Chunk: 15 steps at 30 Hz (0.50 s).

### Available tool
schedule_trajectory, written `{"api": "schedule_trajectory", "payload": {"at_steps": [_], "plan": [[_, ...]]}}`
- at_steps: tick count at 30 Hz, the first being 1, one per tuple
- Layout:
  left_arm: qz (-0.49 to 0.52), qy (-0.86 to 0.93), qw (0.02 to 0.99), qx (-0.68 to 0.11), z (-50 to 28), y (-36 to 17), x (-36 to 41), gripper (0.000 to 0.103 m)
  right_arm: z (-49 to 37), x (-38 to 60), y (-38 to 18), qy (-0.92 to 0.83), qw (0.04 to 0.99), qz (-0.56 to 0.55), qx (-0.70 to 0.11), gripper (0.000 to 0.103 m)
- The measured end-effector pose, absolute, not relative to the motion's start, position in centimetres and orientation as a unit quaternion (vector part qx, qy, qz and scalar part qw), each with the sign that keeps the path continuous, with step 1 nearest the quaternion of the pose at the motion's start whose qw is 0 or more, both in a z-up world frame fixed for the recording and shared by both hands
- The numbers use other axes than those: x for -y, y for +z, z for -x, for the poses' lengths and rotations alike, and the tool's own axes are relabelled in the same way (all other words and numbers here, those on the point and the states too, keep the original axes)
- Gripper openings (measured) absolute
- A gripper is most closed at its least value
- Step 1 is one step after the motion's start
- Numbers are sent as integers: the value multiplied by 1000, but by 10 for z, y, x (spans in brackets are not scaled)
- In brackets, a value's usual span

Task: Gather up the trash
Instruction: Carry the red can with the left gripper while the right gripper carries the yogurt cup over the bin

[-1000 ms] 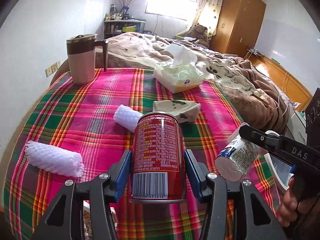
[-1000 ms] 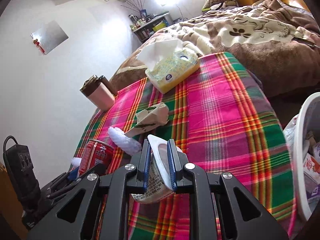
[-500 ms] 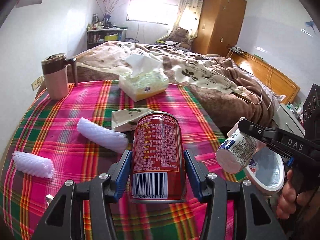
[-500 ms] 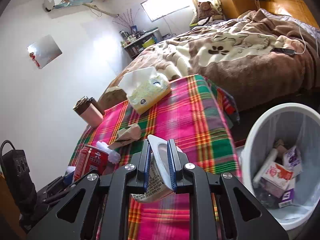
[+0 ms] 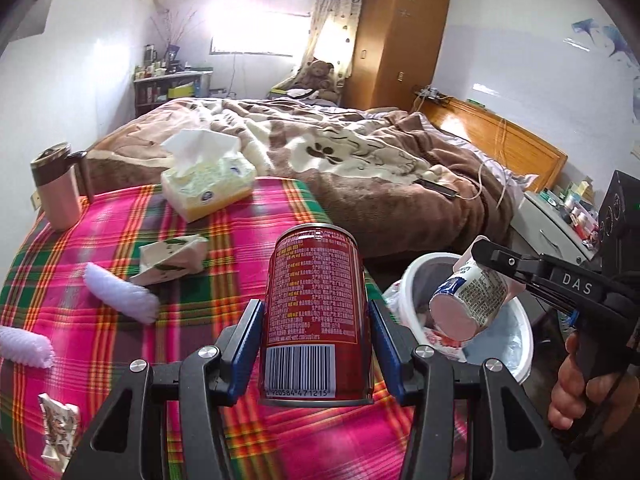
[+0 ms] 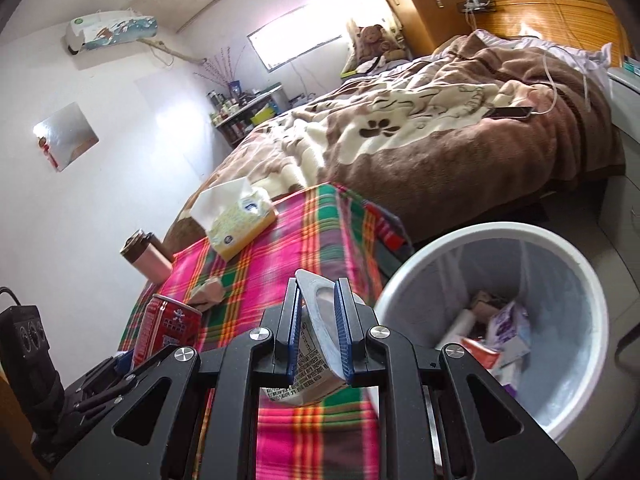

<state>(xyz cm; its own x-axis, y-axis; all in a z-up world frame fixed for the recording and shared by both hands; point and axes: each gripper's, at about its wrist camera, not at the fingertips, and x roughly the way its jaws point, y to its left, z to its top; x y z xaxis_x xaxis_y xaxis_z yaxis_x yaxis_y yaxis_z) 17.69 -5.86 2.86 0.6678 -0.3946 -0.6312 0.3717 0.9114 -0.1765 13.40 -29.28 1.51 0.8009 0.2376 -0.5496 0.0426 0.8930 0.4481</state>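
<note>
My left gripper (image 5: 316, 320) is shut on a red drink can (image 5: 316, 308), held upright above the plaid tablecloth near its right edge; the can (image 6: 166, 330) also shows in the right wrist view. My right gripper (image 6: 318, 318) is shut on the squashed rim of a white yoghurt cup (image 6: 310, 360). From the left wrist view that cup (image 5: 468, 300) hangs tilted over the rim of the white trash bin (image 5: 520, 344). The bin (image 6: 580, 276), lined with a bag, holds several cartons and wrappers. A crumpled carton (image 5: 172, 258) and white foam sleeves (image 5: 122, 298) lie on the table.
A tissue box (image 5: 208, 188) and a brown-lidded mug (image 5: 56, 192) stand at the table's far side. A scrap of wrapper (image 5: 58, 432) lies near the front left edge. A bed with a brown blanket (image 5: 360, 160) lies beyond. A hand (image 5: 576, 396) grips the right tool's handle.
Both grippers have swung to the right with their loads, off the table's middle toward its right edge. The trash bin has come fully into view, with the cup over its rim.
</note>
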Motion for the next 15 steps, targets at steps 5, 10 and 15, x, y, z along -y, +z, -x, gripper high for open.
{"api": "schedule_trajectory", "payload": {"at_steps": [5,10,15], "plan": [[11,-235,907,-349,-174,29,92,53,-126,322,14,26,924,-227,-307,17],[6,-261,899,-351,-172,27,126,53,-120,347,11,3,923,-232,-308,17],[-2,-279,893,-354,-168,24,153,53,-115,362,7,-14,921,-236,-309,17]]}}
